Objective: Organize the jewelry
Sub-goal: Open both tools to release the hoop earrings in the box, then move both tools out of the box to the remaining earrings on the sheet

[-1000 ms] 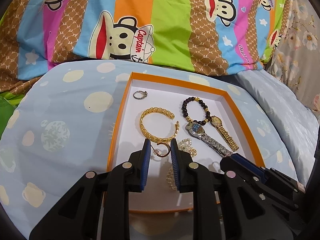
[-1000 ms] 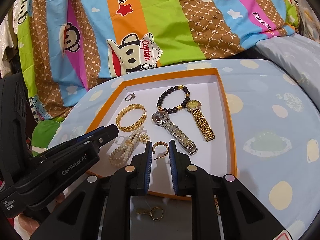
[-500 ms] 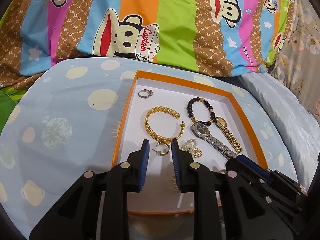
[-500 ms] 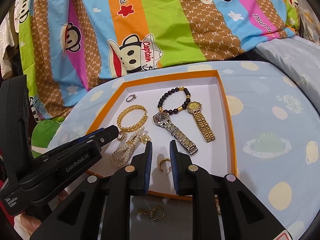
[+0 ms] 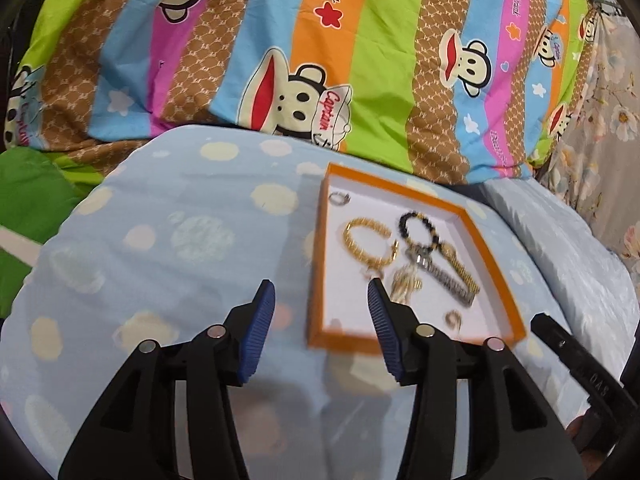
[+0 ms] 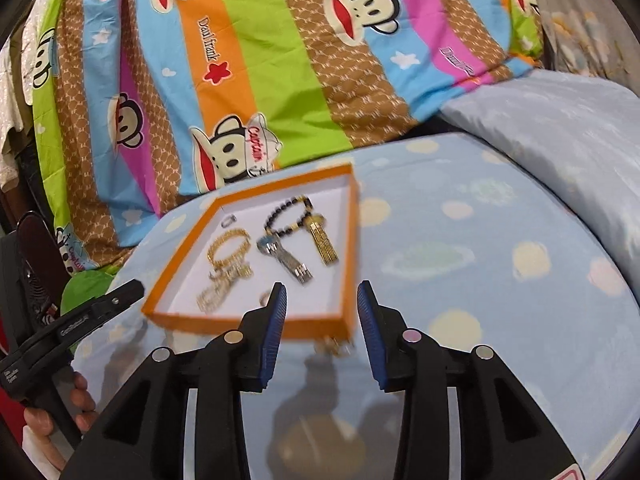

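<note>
An orange-rimmed white tray (image 5: 496,284) (image 6: 176,256) lies on the blue spotted cushion. It holds a small silver ring (image 5: 340,199) (image 6: 228,222), a gold bangle (image 5: 366,240) (image 6: 228,246), a black bead bracelet (image 5: 420,228) (image 6: 286,216), a silver watch (image 5: 444,278) (image 6: 286,258), a gold watch (image 6: 324,240), a pearl piece (image 5: 406,282) (image 6: 218,290) and gold hoop earrings (image 5: 454,318). My left gripper (image 5: 321,328) is open and empty, left of the tray's near corner. My right gripper (image 6: 322,330) is open and empty over the tray's near rim. Both views are blurred.
A small gold piece (image 6: 334,346) lies on the cushion just outside the tray's near rim. A striped monkey-print quilt (image 5: 320,60) rises behind. A pale pillow (image 6: 560,128) lies at the right. The other gripper shows at each view's edge (image 5: 580,368) (image 6: 72,324).
Both grippers have opened wide and drawn back up from the tray, each leaving a gold hoop earring in it. The left one swung left, the right one to the right.
</note>
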`<move>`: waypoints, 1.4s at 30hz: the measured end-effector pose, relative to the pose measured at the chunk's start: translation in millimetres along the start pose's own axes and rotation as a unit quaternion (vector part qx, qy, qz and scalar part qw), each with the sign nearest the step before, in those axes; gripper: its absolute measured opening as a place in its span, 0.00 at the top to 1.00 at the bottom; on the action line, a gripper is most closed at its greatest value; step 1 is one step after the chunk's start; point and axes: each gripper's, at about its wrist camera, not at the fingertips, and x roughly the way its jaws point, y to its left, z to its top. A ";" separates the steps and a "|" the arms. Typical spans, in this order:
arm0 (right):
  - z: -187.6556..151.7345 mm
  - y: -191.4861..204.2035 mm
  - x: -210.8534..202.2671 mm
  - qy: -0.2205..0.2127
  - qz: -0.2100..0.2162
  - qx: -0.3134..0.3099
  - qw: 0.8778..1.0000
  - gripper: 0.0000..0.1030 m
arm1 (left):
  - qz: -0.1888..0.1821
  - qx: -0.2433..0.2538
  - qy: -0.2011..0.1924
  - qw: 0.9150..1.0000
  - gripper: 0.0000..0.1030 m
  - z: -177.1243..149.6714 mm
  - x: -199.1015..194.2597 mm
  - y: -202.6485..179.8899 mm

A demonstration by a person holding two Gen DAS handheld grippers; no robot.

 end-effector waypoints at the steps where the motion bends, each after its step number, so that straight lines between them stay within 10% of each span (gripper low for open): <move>1: -4.7 -3.0 -3.1 0.006 0.001 0.004 1.000 0.65 | 0.002 0.004 0.003 1.000 0.55 -5.2 -3.5 1.6; 22: -15.1 5.7 23.0 0.072 -0.027 0.002 0.997 0.59 | 0.009 0.033 0.056 0.998 0.50 -42.0 -14.8 -5.7; 28: -14.6 5.1 31.8 0.091 -0.026 0.005 0.995 0.95 | 0.006 0.035 0.061 0.998 0.50 -42.2 -12.6 -6.5; 42: -33.3 -5.0 -4.9 0.069 -0.002 0.024 0.997 0.96 | -0.067 0.054 0.086 0.993 0.47 -44.9 0.6 -71.7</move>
